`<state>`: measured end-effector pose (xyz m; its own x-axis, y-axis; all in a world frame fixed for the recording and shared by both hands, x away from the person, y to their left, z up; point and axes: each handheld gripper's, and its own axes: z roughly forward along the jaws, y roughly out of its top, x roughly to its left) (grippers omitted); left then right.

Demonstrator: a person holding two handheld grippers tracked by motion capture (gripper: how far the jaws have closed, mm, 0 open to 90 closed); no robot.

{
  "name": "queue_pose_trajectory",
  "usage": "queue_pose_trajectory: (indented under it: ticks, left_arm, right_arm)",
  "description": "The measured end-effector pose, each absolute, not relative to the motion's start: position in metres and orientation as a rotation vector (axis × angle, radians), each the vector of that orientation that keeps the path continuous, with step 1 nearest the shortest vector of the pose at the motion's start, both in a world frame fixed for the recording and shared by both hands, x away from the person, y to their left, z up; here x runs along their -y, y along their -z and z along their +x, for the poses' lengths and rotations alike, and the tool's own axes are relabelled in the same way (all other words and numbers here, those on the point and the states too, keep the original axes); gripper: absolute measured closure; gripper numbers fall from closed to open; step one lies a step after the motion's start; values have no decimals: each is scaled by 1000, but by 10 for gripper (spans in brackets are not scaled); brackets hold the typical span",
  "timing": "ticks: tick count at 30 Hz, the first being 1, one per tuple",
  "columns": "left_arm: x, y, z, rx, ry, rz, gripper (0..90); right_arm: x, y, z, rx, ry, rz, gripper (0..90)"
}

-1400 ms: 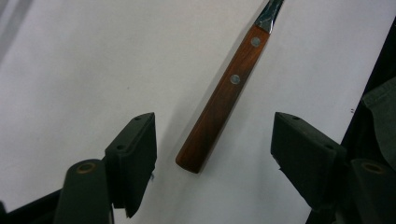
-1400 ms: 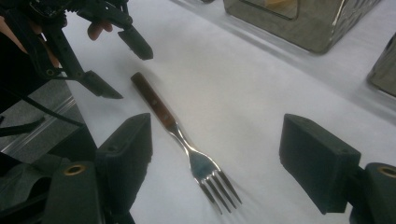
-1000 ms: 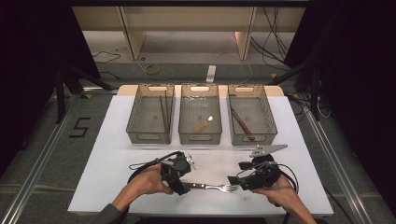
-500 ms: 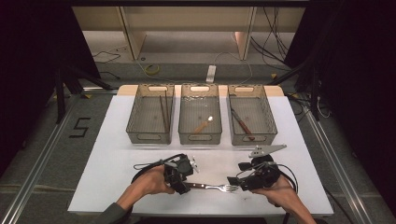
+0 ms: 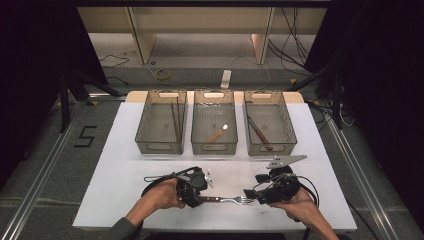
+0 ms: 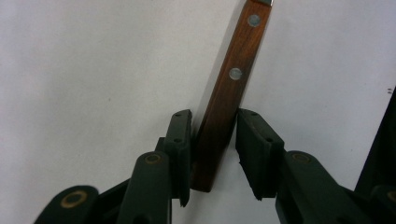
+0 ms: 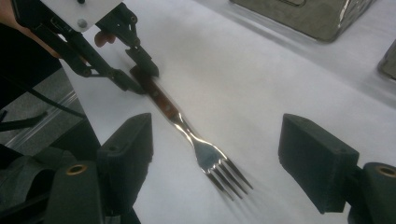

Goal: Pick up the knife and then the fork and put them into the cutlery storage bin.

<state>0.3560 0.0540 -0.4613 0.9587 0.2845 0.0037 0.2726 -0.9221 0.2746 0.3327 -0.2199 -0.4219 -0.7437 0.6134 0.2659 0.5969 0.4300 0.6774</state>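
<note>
Wooden-handled fork lies low center on the white table, left gripper pinching its handle, right gripper spread wide around the tines

Both forearms enter from the near edge, each hand carrying one gripper, jaws facing each other.

The left hand holds the left gripper with its jaws narrowly parted: one pad presses a wooden handle, the other sits just off it, so a firm grip cannot be confirmed. The right hand holds the right gripper with jaws spread wide, nothing touching either pad. The left gripper lies ahead of the right jaws.
</note>
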Motion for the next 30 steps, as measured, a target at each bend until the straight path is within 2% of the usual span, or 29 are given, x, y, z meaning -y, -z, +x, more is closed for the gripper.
queue_pose_trajectory:
  ticks: [7,13,21,30]
  left_arm:
    - [-54,462,353,-364,-65,2834,741]
    - [-53,461,349,-348,-104,2830,751]
    - [-56,453,349,-384,-78,2797,752]
    - [-51,439,338,-344,-45,2776,753]
  right_arm:
    - [220,422,332,-2640,-1235,1116,273]
    - [218,422,332,-2645,-1235,1110,275]
    - [212,419,331,-2655,-1243,1050,276]
    - [186,413,324,-2719,-1198,798,286]
